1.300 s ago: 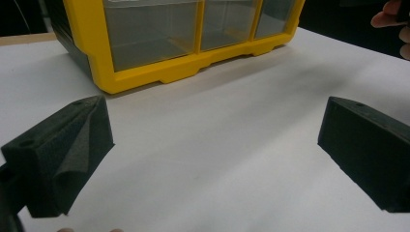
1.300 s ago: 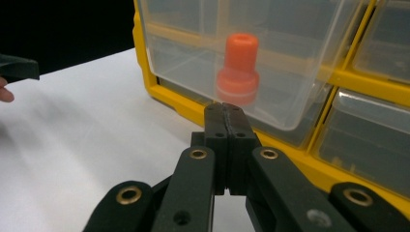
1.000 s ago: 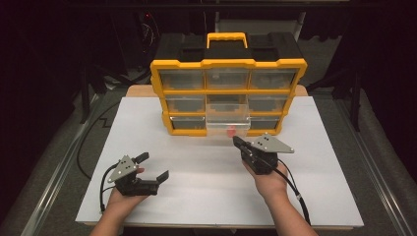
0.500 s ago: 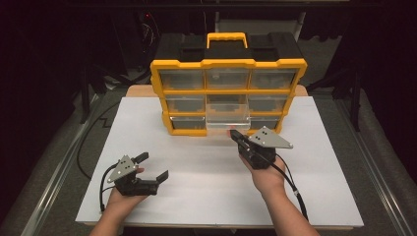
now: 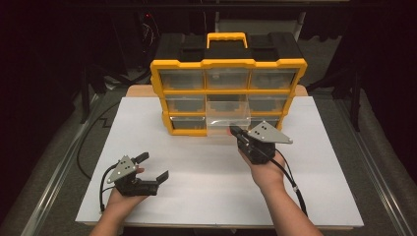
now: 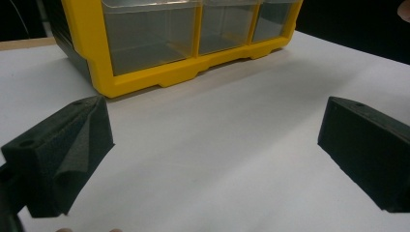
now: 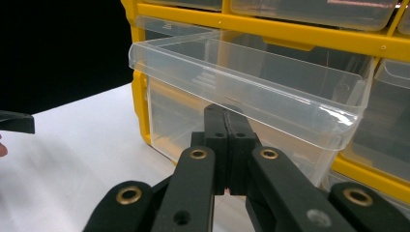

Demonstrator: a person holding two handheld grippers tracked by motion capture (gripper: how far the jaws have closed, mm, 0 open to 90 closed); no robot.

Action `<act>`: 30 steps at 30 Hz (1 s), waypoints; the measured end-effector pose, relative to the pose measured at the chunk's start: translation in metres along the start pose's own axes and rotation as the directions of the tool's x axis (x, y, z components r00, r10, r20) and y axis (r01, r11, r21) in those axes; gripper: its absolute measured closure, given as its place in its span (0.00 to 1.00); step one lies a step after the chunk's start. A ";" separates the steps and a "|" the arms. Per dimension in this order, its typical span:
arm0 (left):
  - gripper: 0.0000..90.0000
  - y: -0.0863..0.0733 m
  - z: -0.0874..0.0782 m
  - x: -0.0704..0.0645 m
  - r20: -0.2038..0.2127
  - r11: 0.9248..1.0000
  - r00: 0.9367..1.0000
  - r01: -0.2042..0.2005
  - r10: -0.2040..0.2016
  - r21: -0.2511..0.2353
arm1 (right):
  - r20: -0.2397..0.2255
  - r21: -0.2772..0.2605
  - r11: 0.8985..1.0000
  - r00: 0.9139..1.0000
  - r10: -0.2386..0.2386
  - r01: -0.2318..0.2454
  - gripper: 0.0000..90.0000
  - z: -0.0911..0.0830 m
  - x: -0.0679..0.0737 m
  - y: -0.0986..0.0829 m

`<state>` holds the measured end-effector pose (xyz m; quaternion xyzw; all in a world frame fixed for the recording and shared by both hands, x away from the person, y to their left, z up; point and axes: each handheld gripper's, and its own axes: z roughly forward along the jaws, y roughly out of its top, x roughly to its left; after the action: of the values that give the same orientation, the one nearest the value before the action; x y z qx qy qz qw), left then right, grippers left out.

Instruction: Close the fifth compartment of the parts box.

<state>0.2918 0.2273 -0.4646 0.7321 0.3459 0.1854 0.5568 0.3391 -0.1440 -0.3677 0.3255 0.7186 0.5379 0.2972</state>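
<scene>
A yellow drawer cabinet (image 5: 227, 64) with clear drawers stands at the back of the white table. One clear drawer (image 5: 227, 123) in its middle column, low down, is pulled out toward me. My right gripper (image 5: 235, 132) is shut, and its tips sit against the front wall of that drawer (image 7: 251, 96), just under the rim. The right gripper (image 7: 226, 113) has its jaws pressed flat together. A small red spot (image 5: 230, 130) shows at the tips; I cannot tell what it is. My left gripper (image 5: 152, 166) rests open at the front left, its jaws (image 6: 212, 154) wide apart over bare table.
The white tabletop (image 5: 196, 162) spreads in front of the cabinet. Dark floor and metal rails (image 5: 59, 162) flank the table on both sides. A black cable (image 5: 290, 182) trails from the right gripper along the forearm.
My right gripper has moved forward and up to the front of the pulled-out drawer. The left gripper has stayed where it was.
</scene>
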 end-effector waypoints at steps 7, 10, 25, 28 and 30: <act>0.00 0.000 0.000 -0.001 0.005 1.000 1.000 0.000 0.000 0.000 | 0.008 -0.001 1.000 1.000 0.000 0.000 1.00 0.004 -0.002 0.002; 0.00 0.000 0.000 -0.001 0.004 1.000 1.000 0.000 0.000 0.000 | 0.012 0.001 1.000 1.000 0.004 -0.004 1.00 0.006 -0.004 0.003; 0.00 -0.001 0.001 -0.001 -0.001 1.000 1.000 -0.002 0.002 0.015 | 0.031 0.010 1.000 1.000 0.005 -0.005 1.00 0.020 -0.010 0.005; 0.00 -0.001 0.001 -0.001 -0.001 1.000 1.000 -0.003 0.003 0.012 | 0.033 0.011 1.000 0.999 0.005 -0.005 1.00 0.022 -0.011 0.006; 0.00 -0.001 0.001 -0.001 0.000 1.000 1.000 -0.003 0.003 0.012 | 0.035 0.013 1.000 0.999 0.003 -0.004 1.00 0.024 -0.012 0.006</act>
<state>0.2913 0.2261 -0.4653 0.7359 0.3460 0.1844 0.5521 0.3661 -0.1384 -0.3668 0.3381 0.7163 0.5279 0.3066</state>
